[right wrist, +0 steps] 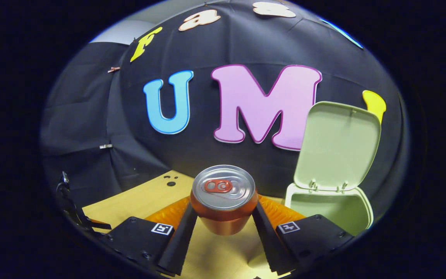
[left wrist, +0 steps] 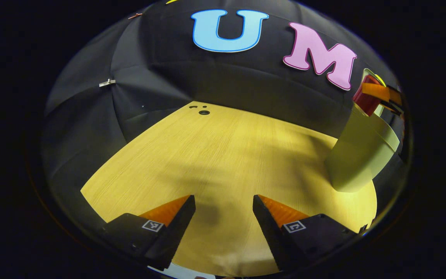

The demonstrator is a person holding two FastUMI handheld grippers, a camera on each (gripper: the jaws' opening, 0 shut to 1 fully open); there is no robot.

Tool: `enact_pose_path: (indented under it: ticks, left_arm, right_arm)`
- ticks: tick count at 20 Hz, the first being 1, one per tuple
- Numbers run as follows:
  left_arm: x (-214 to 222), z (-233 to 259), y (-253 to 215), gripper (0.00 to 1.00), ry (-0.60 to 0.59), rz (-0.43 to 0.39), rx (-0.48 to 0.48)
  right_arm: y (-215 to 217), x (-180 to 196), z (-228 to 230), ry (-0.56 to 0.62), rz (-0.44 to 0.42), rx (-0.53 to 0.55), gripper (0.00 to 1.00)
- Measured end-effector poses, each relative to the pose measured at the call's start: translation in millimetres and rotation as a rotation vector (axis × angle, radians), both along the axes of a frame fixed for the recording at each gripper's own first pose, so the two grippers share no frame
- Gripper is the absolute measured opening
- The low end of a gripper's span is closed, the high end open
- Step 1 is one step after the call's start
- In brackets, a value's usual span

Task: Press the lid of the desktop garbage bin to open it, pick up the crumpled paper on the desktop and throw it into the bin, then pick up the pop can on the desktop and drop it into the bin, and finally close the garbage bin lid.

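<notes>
My right gripper (right wrist: pixel 224 217) clamps the pop can (right wrist: pixel 223 199) between both fingers, upright above the pale wood-grain desktop (right wrist: pixel 138 201); its round brushed-metal top carries a red pull tab. Just right of it stands the smooth, pale green plastic garbage bin (right wrist: pixel 331 205), its rounded lid (right wrist: pixel 337 143) tipped up and open. My left gripper (left wrist: pixel 224 211) hovers over bare desktop, fingers spread wide and empty, the bin at far right.

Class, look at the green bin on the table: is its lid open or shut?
Open. In the right gripper view the lid stands upright on its hinges behind the bin, baring its mouth.
</notes>
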State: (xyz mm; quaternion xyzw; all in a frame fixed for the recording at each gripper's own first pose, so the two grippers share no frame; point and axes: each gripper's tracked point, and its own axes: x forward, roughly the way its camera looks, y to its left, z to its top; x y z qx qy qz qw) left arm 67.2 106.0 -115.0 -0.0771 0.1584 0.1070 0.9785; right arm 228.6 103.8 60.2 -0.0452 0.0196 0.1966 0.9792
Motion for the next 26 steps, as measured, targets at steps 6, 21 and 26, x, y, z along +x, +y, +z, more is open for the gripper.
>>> enact_pose_path:
  ticks: [6,21,26]
  left_arm:
    - [26.2,5.6,-24.1,0.96,-0.005,-0.041,0.023]
    - [43.6,2.2,-43.6,0.96,0.013,-0.069,0.016]
    - [39.4,-5.6,-45.5,0.96,0.037,-0.065,0.017]
  right_arm:
    - [-51.6,10.6,27.2,-0.045,-0.099,0.023,0.82]
    - [-146.3,32.0,4.4,-0.004,-0.285,0.028,0.82]
    - [-153.0,35.8,-15.9,0.047,-0.298,0.04,0.83]
